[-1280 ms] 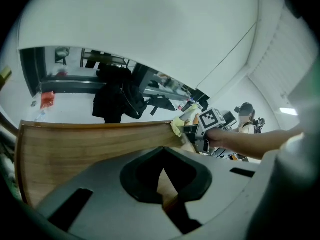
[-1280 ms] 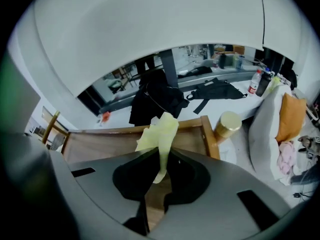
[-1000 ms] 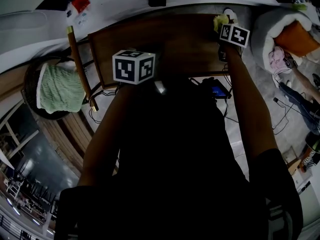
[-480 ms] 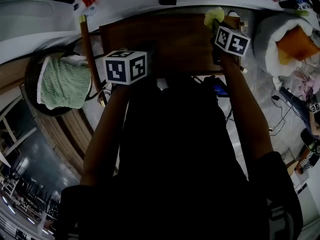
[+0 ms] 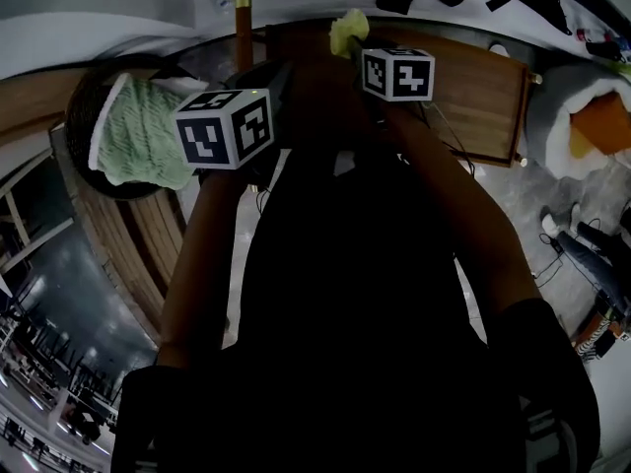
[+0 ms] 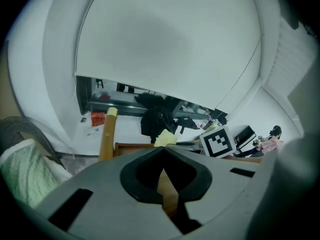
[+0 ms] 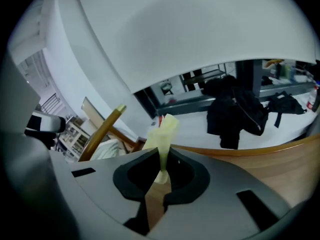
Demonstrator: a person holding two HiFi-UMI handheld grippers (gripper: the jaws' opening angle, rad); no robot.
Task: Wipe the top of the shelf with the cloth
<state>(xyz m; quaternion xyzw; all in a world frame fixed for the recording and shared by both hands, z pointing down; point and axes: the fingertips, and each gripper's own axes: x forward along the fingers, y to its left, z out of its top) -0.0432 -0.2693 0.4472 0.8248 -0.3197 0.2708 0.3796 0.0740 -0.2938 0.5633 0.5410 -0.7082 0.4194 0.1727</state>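
Two grippers share the head view, and the person's dark torso and arms block its whole lower half. At 10 o'clock a dark round basket [image 5: 77, 136] holds a folded green towel [image 5: 138, 146]. Just right of it is the left gripper [image 6: 163, 151], its marker cube patterned in black-and-white squares. In its own view the jaws are clenched tip to tip on themselves.

A wooden pole [image 5: 242, 30] with a pale cap rises at 11 o'clock, between the basket and the shelf. A red item [image 6: 98, 118] lies on the white ledge behind the pole, and its print is too small to read.

At 12 o'clock the yellow cloth [image 5: 347, 30] pokes up over the shelf's far left part. It is pinched in the right gripper [image 7: 163, 155], whose jaws are clamped on a thin fold while the rest stands up beyond the tips. Whether the cloth touches the wood is hard to tell.

The brown wooden shelf [image 5: 478, 92] stretches from 12 to 2 o'clock, and the right arm crosses its near left part. Black garments [image 7: 237, 109] are heaped on the ledge beyond it. At 3 o'clock a white cushion [image 5: 557, 116] carries something orange [image 5: 601, 116].
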